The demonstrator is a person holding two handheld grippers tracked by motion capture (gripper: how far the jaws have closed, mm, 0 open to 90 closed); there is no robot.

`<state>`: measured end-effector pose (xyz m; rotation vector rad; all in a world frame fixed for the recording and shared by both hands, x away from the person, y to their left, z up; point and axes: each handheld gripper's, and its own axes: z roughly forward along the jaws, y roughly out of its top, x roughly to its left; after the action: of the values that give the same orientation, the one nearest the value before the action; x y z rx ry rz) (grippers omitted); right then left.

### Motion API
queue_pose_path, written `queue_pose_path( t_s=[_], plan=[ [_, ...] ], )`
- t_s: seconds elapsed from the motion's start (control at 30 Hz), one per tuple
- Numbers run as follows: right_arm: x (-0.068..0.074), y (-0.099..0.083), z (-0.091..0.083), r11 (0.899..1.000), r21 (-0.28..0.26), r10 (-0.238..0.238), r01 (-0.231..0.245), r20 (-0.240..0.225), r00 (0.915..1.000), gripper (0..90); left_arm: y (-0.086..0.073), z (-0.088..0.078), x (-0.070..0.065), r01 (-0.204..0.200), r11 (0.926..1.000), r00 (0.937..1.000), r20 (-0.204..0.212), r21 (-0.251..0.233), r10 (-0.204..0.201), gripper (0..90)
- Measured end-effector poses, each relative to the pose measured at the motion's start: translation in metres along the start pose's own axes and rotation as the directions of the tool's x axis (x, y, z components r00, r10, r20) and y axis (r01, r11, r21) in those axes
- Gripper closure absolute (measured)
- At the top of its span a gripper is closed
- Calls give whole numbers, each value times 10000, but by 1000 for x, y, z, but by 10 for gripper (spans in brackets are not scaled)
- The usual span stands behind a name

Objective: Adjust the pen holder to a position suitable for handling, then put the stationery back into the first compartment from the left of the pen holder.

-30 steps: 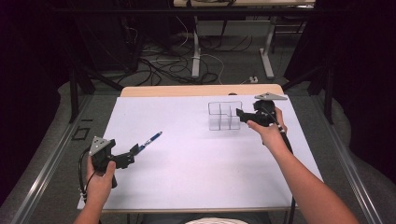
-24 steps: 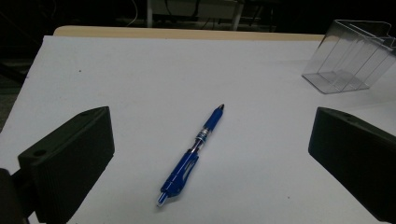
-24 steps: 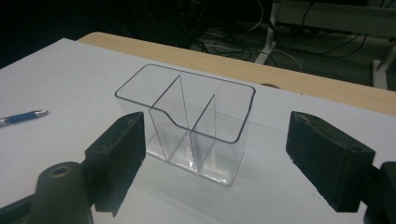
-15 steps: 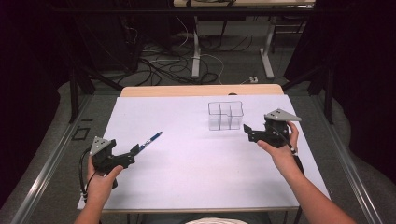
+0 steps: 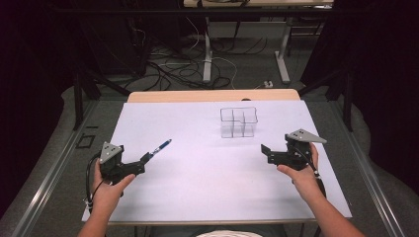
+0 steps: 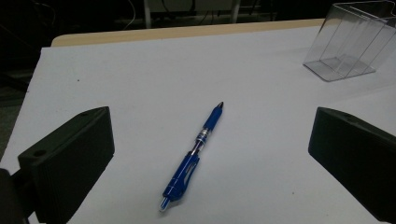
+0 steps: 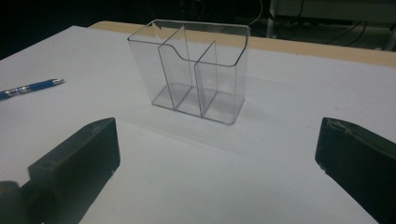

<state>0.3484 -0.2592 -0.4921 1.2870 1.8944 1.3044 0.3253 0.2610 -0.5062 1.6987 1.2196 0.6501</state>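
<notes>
The blue pen [image 6: 196, 154] lies flat on the white sheet [image 5: 207, 187] between the wide-open, empty left gripper [image 5: 143, 160], so lower squarely before closing, while the right gripper [image 5: 267, 153], its jaws just opened wide and empty, waits near the clear organizer [image 5: 238, 122].

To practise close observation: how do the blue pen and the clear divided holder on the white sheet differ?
The blue pen is opaque and coloured; the clear holder is see-through. The pen lies flat on the white sheet; the holder stands upright with its top open. The pen is slim and long; the holder is boxy, split into compartments. Both rest on the sheet, untouched.
</notes>
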Motion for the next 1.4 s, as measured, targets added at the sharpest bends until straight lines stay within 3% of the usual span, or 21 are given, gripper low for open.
queue_pose_path(
  t_s=[0.3, 0.63, 0.77, 0.83, 0.97, 1.03, 1.2, 1.27, 1.4],
  plan=[
    [10, -1, -1, 9987, 70, -512, 512, -26, 9987, 0, 12, 7, -1, -9, 9999, 10000, 78, 159, 8, 23],
    [7, -2, 0, 9990, 118, -437, 438, -62, 9990, 30, 32, 21, -4, -824, 9957, 9966, -21, 432, 825, 100],
    [5, -3, 0, 9991, 69, -418, 418, 7, 9991, 57, 40, 26, -4, -1151, 9911, 9932, -90, 669, 1159, 160],
    [4, -3, 0, 9987, 92, -492, 492, -44, 9988, 73, 44, 29, -3, -1286, 9881, 9917, 74, 846, 1284, 175],
    [1, -4, 2, 9988, 47, -478, 478, -69, 9988, 124, 53, 35, -3, -1667, 9781, 9860, 245, 1249, 1649, 239],
    [0, -4, 1, 9986, 168, -489, 492, -205, 9986, 148, 57, 39, -3, -1933, 9692, 9811, 369, 1528, 1899, 270],
    [-2, -5, 1, 9984, 185, -524, 529, -232, 9984, 149, 65, 49, -5, -2607, 9336, 9654, 568, 2458, 2546, 309],
    [-3, -5, 2, 9985, 176, -507, 512, -271, 9983, 149, 68, 54, -5, -2769, 9222, 9608, 647, 2700, 2695, 318],
    [-4, -5, 2, 9982, 222, -555, 561, -284, 9981, 150, 73, 63, -6, -2976, 9061, 9545, 732, 3007, 2892, 324]
  ],
)
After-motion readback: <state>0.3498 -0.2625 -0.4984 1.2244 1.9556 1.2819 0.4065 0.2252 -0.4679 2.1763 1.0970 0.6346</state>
